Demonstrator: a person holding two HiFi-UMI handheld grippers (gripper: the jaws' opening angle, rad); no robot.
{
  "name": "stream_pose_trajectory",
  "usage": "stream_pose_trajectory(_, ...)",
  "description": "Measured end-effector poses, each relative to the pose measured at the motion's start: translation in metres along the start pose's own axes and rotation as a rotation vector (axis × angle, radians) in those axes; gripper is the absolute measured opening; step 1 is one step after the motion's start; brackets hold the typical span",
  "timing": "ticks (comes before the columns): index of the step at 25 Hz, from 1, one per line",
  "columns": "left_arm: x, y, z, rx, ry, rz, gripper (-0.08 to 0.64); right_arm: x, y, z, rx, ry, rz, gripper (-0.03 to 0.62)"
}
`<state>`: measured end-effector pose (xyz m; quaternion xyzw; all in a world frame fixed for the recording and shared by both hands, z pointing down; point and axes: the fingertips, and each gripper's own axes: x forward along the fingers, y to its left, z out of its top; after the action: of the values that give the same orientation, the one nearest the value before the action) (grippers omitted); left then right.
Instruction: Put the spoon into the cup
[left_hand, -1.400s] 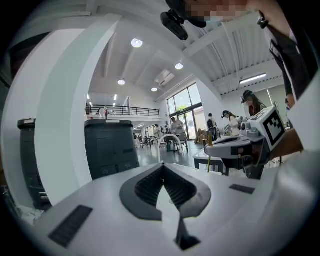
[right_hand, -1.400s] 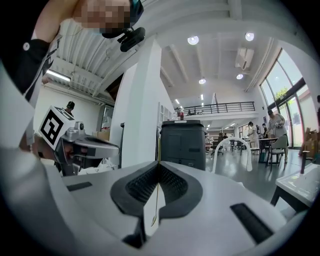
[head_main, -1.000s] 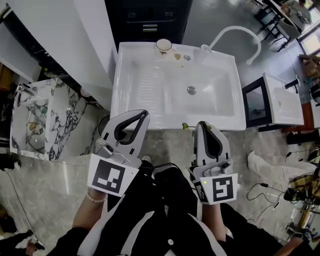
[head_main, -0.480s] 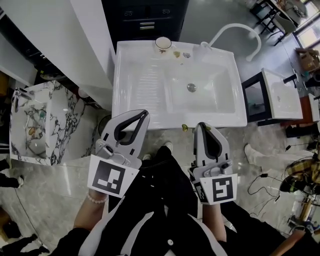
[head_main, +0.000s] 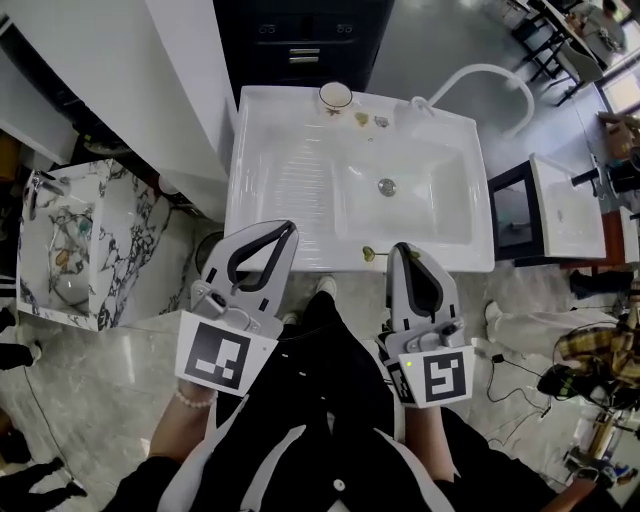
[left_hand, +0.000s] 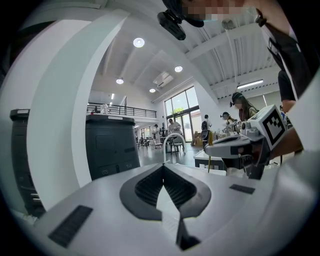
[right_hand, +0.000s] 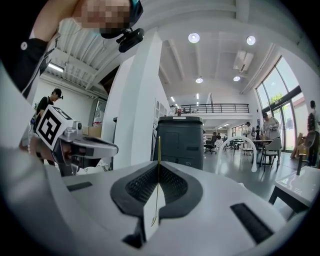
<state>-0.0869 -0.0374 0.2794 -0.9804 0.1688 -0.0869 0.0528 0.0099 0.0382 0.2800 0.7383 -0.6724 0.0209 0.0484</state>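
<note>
The right gripper (head_main: 402, 248) has its jaws closed on a thin gold spoon (head_main: 369, 254) (one end pokes out toward 9 o'clock, by the sink's (head_main: 300, 160) near rim). The left gripper's (head_main: 291, 227) jaws are closed, empty. The cup (head_main: 335, 95) stands at 12 o'clock on the far rim.

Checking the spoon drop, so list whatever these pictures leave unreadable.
The spoon: in the head view only a gold end shows beside the right tongs, which cover the rest.
The cup: too small in the head view to see inside. Neither gripper view shows it, as their own bodies fill the lower frame.
Two bits beside the cup on the sink rim: too small to identify.
</note>
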Motion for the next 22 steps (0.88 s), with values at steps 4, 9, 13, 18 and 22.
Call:
stream_pose_trajectory(4, 0.014, 0.007, 0.002, 0.002, 0.003, 0.024, 0.0, 0.018, -0.013, 0.007, 0.002, -0.041, 0.025, 0.005)
stream_pose_trajectory(9, 0.037, 0.018, 0.006, -0.008, 0.005, 0.06, 0.0, 0.045, -0.029, 0.011, -0.003, -0.046, 0.076, 0.005)
stream_pose_trajectory(13, 0.055, 0.022, 0.009, -0.003, 0.009, 0.089, 0.0, 0.064, -0.046, 0.011, -0.012, -0.049, 0.111, 0.005)
stream_pose_trajectory(18, 0.075, 0.028, 0.007, -0.037, 0.035, 0.142, 0.0, 0.088, -0.07, 0.007, -0.016, -0.03, 0.146, 0.005)
stream_pose_trajectory(22, 0.088, 0.033, 0.004, -0.074, 0.054, 0.192, 0.0, 0.105, -0.083, 0.006, -0.018, -0.018, 0.187, 0.005)
